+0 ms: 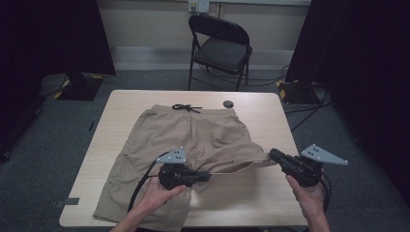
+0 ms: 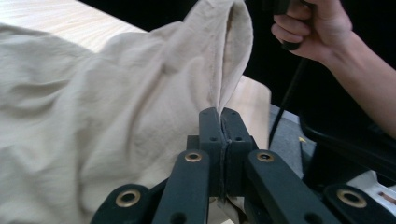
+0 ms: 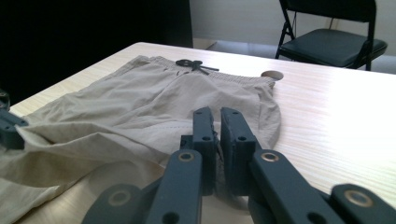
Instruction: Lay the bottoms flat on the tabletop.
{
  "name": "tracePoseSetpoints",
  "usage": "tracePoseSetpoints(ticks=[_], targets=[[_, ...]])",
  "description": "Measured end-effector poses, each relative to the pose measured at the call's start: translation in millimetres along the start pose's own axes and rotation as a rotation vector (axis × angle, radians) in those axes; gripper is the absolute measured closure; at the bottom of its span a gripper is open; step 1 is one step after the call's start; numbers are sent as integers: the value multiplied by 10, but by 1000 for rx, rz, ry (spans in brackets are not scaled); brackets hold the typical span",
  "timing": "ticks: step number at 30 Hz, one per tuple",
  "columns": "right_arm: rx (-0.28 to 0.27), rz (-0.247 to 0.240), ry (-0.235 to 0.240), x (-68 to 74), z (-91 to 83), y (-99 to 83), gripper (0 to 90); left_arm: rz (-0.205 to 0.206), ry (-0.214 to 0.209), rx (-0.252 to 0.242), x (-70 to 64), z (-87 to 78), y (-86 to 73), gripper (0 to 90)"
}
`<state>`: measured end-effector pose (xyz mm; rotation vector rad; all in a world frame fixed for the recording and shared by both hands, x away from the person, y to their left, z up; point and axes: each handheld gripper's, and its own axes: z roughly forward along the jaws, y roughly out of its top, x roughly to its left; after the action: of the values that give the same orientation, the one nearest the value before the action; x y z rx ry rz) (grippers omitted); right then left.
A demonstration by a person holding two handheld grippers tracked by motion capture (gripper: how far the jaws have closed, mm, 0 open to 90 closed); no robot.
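Khaki shorts (image 1: 193, 135) lie flat on the wooden table (image 1: 261, 111), waistband at the far side, with a black drawstring (image 1: 186, 108). The hem of the right leg is lifted off the table and stretched taut between both grippers. My left gripper (image 1: 207, 175) is shut on the inner end of that hem; in the left gripper view the fabric (image 2: 93, 93) rises from its closed tips (image 2: 222, 112). My right gripper (image 1: 271, 154) is shut on the outer hem corner, and in the right gripper view its tips (image 3: 217, 122) stand close together over the cloth (image 3: 140, 102).
A small dark round disc (image 1: 228, 104) sits on the table just beyond the waistband. A black folding chair (image 1: 220, 46) stands behind the table. The shorts' left leg (image 1: 145, 212) reaches the front table edge. Bare tabletop lies to the right (image 3: 336, 116).
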<state>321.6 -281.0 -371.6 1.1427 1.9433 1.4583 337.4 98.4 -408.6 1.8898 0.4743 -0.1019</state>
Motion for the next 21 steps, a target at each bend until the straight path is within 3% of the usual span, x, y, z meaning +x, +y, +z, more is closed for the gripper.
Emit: tracePoseSetpoints(ticks=[4, 9, 13, 15, 17, 21], targets=[[1, -15, -13, 29, -151, -20, 849, 19, -35, 3, -131, 38, 9, 891], [12, -31, -16, 81, -321, -85, 849, 47, -50, 16, -248, 38, 5, 891], [17, -43, -14, 159, -449, -156, 837, 75, -69, 28, -362, -25, -15, 890], [13, -55, 3, 195, -508, -191, 778, 73, -77, 25, -370, -65, -33, 880], [6, -62, 35, 208, -546, -212, 691, 54, -75, 7, -340, -96, -41, 777], [24, -47, 42, 181, -468, -237, 659, 31, -63, 5, -240, -94, -55, 740]])
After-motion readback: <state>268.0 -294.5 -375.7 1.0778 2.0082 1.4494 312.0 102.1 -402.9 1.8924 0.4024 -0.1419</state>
